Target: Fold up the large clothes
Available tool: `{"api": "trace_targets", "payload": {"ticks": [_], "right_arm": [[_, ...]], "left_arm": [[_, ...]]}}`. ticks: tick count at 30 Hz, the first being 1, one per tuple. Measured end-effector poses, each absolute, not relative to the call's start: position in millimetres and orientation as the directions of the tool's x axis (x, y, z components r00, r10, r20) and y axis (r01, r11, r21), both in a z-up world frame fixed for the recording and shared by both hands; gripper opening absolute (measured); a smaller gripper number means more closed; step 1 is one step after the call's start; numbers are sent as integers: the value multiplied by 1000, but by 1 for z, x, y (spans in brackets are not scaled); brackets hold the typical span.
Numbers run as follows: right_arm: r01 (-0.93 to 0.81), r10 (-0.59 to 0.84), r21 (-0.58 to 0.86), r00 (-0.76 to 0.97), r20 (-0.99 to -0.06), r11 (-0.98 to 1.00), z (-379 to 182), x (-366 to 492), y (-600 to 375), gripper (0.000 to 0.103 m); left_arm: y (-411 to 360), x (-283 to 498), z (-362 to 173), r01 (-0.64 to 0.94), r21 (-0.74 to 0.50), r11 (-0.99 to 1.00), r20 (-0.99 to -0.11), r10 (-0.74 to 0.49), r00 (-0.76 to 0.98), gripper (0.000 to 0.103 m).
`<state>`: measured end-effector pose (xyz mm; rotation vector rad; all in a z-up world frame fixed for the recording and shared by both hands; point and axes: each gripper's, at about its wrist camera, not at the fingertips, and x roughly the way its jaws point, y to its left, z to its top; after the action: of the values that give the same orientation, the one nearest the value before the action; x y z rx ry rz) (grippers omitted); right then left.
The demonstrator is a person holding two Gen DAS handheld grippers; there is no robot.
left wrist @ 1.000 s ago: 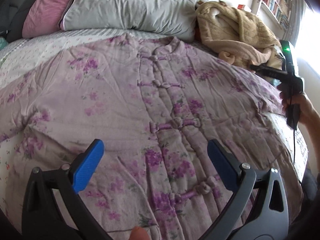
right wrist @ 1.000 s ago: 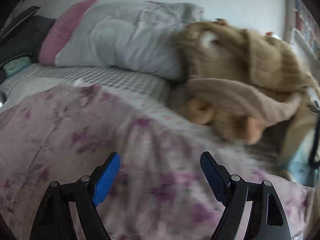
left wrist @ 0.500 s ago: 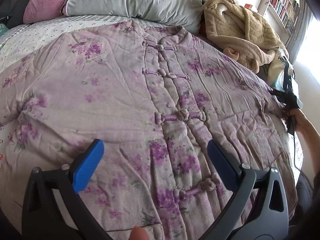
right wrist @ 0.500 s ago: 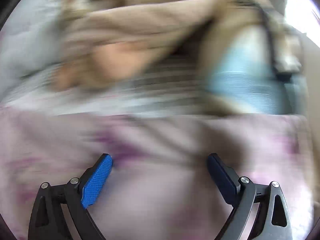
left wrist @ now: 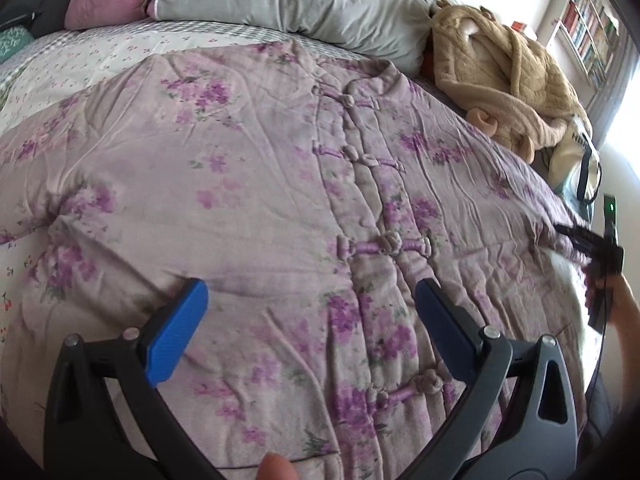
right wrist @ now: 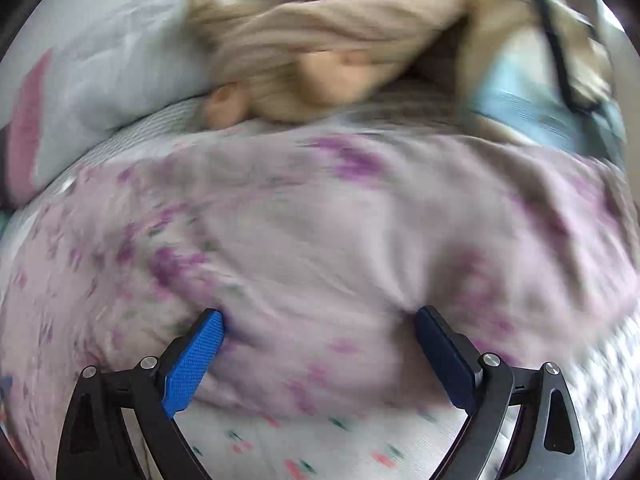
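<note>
Item: floral padded jacket, spread flat, front up, on bed. Left gripper jaws apart above hem. Right gripper jaws apart, straddling sleeve edge. Risk: thick padding slips from shallow pinch; fold skews.

The purple flower jacket is soft, wrinkly cloth with knotted cloth buttons. The tan robe looks fuzzy. The left gripper has matt black plastic and bumpy blue pads.
</note>
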<state>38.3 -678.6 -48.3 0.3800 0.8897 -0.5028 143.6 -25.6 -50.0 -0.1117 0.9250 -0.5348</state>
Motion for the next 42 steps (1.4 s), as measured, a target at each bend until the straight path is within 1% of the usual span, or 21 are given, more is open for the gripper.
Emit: {"api": "trace_targets", "payload": {"ticks": [2,7,12,14,16,20,23,28,30,32,35,38,40,42], "right_arm": [[605,-287,83,490,-823,792,-37,32,-671,98],[526,-242,129,578,-779,841,0,29,-607,98],[457,-103,311,682,-724,834,34,33,-527,100],[412,-49,347,700,-712,843,41,33,-496,100],[381,-27,350,709,-705,856,47,23,-460,100],[342,-30,306,709,-705,889,36,26,-425,100],[336,-31,291,701,-713,896,19,24,-406,100],[278,-28,194,635,-772,941,-12,39,-377,100],[259,1,210,626,-780,943,-19,44,-373,100],[264,33,257,635,-771,929,-21,46,-375,100],[279,49,297,649,-759,913,-24,47,-379,100],[290,22,272,646,-763,917,-25,49,-379,100],[303,-4,245,636,-772,921,-27,52,-379,100],[311,-9,241,629,-777,919,-30,54,-379,100]], "left_arm": [[-15,146,-41,370,-359,857,-708,-508,490,102],[9,155,-22,337,-396,854,-668,-520,532,102],[50,167,-8,255,-425,868,-644,-488,589,102],[69,172,-4,216,-437,873,-638,-470,610,102],[88,175,-3,178,-443,879,-638,-449,625,102],[129,181,-10,79,-449,890,-657,-389,646,102],[162,185,-19,3,-424,906,-690,-325,647,102],[220,195,-36,-141,-407,903,-720,-221,658,102],[243,200,-45,-215,-419,882,-729,-185,659,102],[271,202,-55,-323,-403,857,-739,-96,667,102],[301,208,-72,-438,-359,824,-767,6,641,102],[323,216,-90,-494,-343,799,-784,46,619,102],[336,219,-101,-516,-366,775,-789,36,614,102],[348,220,-104,-523,-396,755,-765,44,643,102]]}}
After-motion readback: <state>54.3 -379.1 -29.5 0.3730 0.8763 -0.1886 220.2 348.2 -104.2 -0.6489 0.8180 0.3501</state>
